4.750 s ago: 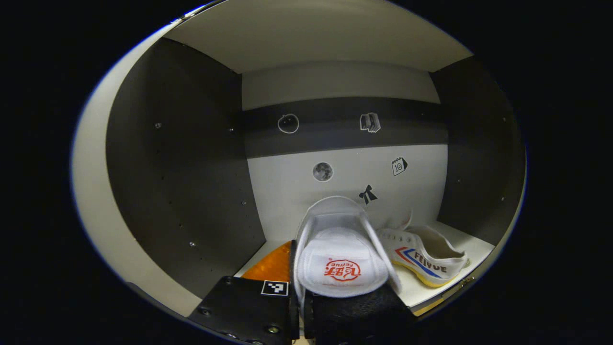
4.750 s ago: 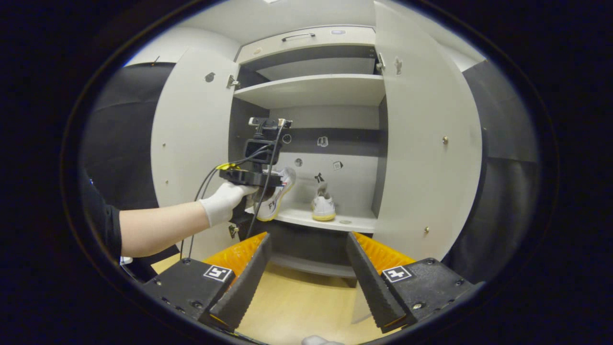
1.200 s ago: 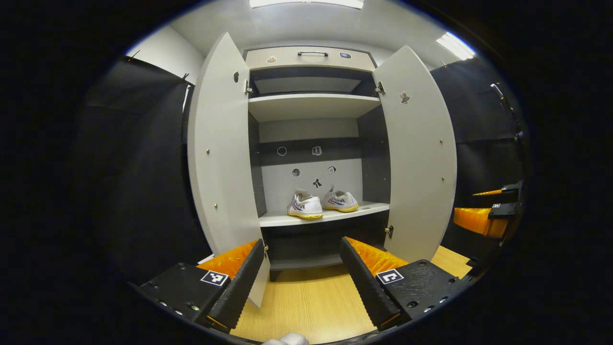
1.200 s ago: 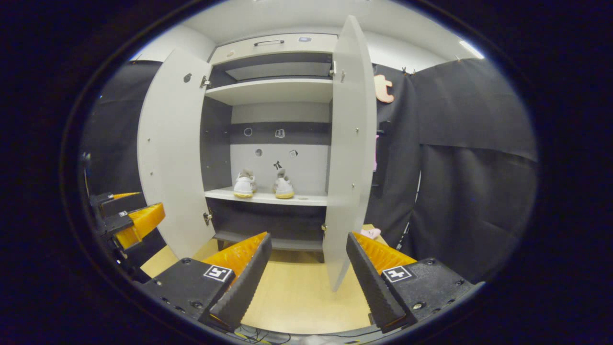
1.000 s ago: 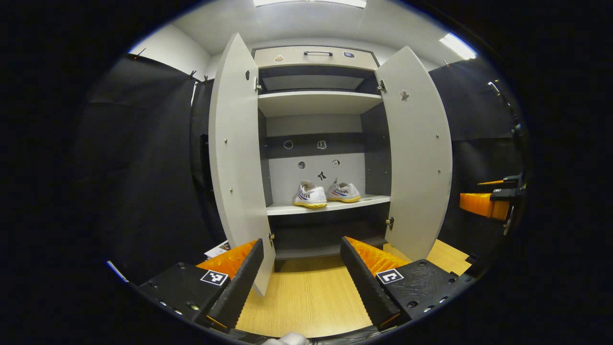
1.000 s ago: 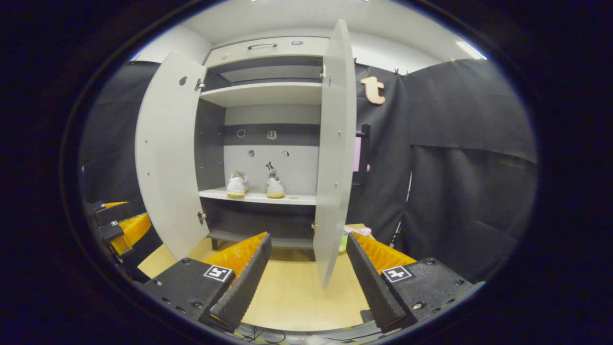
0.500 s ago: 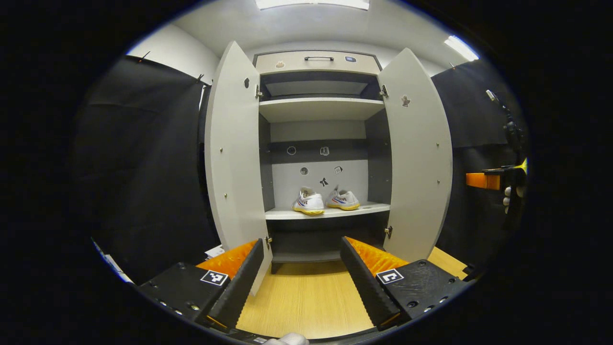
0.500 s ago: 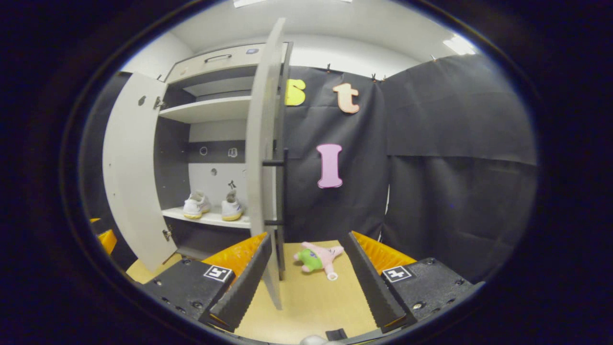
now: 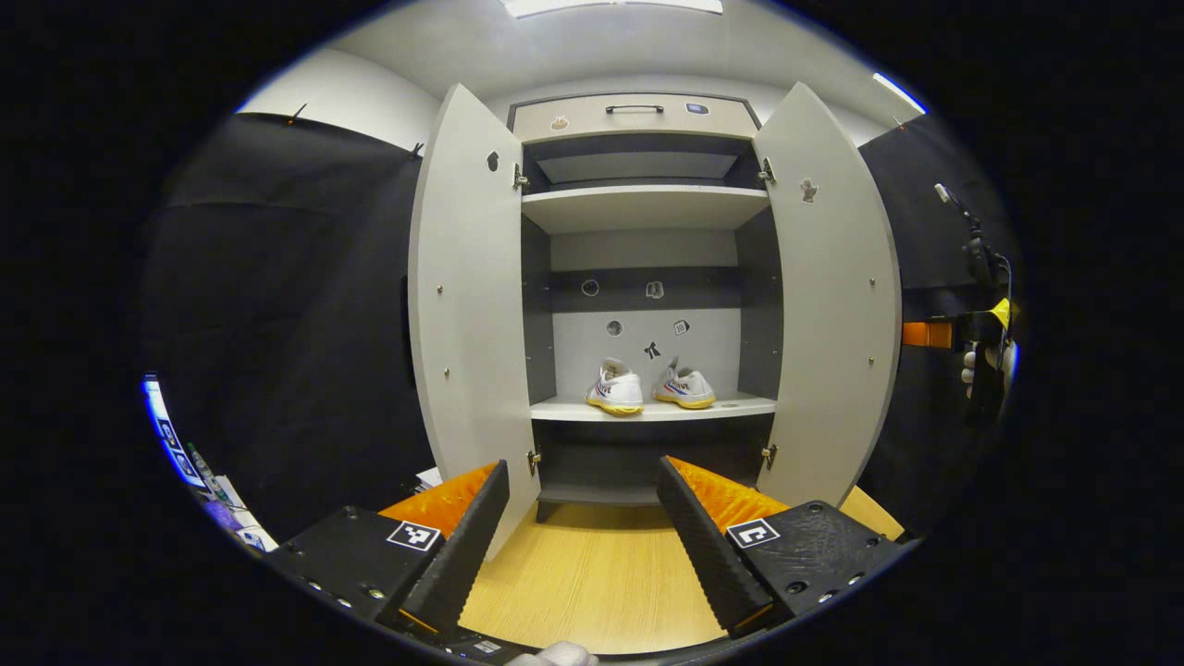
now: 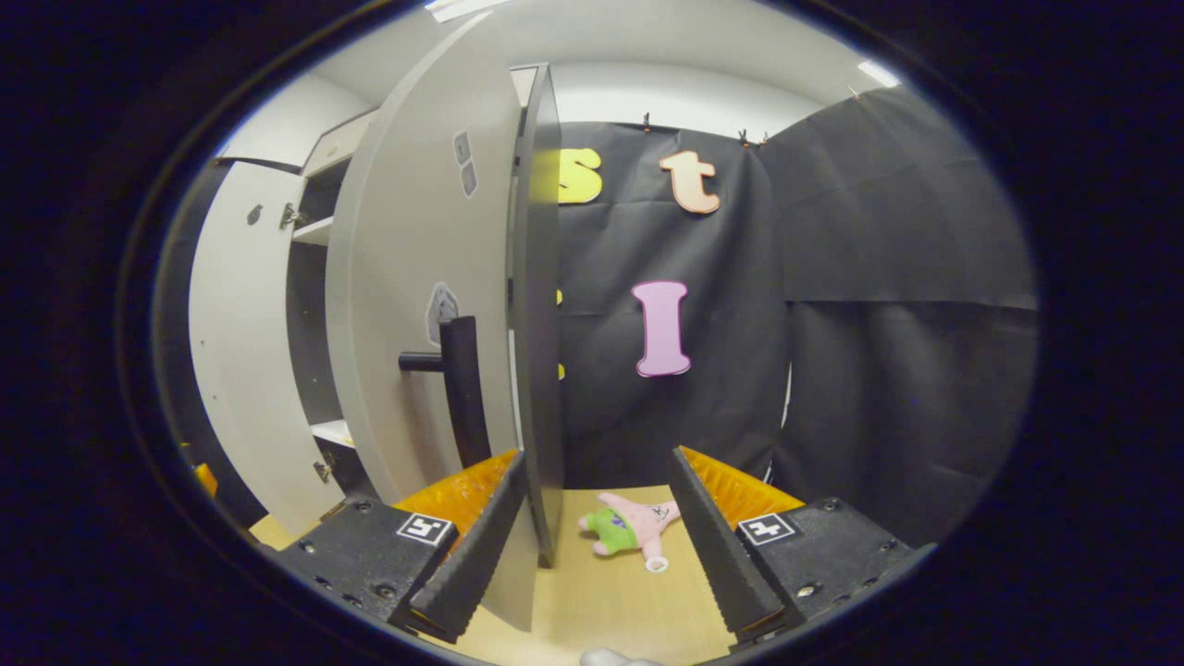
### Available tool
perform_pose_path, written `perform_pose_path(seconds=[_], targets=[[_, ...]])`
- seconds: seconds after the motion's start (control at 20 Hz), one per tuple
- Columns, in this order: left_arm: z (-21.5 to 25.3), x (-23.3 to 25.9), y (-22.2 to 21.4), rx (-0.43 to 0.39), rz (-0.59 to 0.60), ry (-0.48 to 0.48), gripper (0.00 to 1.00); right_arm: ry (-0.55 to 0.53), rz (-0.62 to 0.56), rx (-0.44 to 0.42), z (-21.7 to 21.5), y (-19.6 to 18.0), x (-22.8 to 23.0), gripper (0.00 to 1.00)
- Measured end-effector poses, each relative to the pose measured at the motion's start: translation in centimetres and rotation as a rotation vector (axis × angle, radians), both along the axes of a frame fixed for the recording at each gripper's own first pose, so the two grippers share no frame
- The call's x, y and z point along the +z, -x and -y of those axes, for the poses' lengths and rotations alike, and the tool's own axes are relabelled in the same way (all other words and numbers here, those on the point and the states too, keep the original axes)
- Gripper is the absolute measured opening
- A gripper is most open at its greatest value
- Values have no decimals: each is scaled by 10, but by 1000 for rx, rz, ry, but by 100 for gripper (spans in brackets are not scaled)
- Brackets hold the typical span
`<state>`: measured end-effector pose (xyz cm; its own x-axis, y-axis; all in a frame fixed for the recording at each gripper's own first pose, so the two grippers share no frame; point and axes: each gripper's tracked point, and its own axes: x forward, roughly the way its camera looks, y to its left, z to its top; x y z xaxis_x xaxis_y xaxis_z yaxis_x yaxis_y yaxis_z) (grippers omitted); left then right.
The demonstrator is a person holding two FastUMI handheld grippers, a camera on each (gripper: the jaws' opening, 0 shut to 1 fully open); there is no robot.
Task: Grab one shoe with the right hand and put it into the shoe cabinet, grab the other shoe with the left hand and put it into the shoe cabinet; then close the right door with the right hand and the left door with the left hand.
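Now both shoes, the nearer shoe [image 9: 616,389] and the farther shoe [image 9: 685,388], sit side by side on the middle shelf [image 9: 647,409] of the shoe cabinet [image 9: 638,116], where a few seconds ago the left gripper [image 9: 583,527] was still carrying one in. That half of the task looks finished. Since then the left gripper has backed away to face the cabinet squarely, its jaws wide and empty. The right gripper [image 10: 601,536] has swung out around the right door [image 10: 416,277] within the last second: its view, which earlier looked into the cabinet, now looks along the door's outer face, with the door's thin front edge standing just above the gap between its wide, empty jaws. In the left gripper view that gripper shows far to the right, beyond the open door, held by a hand [image 9: 982,363]. Judging by this, closing the right door is the step in hand; the left door [image 9: 472,296] stands fully open, untouched.

Both doors are flat, smooth, pale panels with gently curved tops. A dark, straight bar handle [image 10: 458,388] stands off the right door's outer face. The shoes are white canvas with yellowish soles. A soft pink and green plush toy [image 10: 629,529] lies on the wood-grain floor [image 9: 592,583], near the door's foot.
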<state>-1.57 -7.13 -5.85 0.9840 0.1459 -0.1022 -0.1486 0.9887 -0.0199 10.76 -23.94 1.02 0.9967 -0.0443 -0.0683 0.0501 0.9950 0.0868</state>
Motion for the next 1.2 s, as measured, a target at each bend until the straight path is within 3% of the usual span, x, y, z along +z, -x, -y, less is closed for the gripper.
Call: perform_pose_path(seconds=[0.25, 0.3, 0.35, 1.0, 1.2], targets=[[-10, -1, 5, 10, -21, 5, 96, 13, -12, 7, -10, 0, 1, 92], [-14, -1, 5, 8, -23, -1, 96, 13, -14, 7, -15, 1, 0, 86], [-19, -3, 5, 8, -26, -5, 96, 10, -17, 6, -20, 2, 1, 92], [-84, -14, 17, -26, -35, -30, 96, 53, -8, 33, -123, -12, 7, 92], [-95, -11, 19, -33, -27, -21, 96, 38, -12, 79, -152, -19, 6, 93]])
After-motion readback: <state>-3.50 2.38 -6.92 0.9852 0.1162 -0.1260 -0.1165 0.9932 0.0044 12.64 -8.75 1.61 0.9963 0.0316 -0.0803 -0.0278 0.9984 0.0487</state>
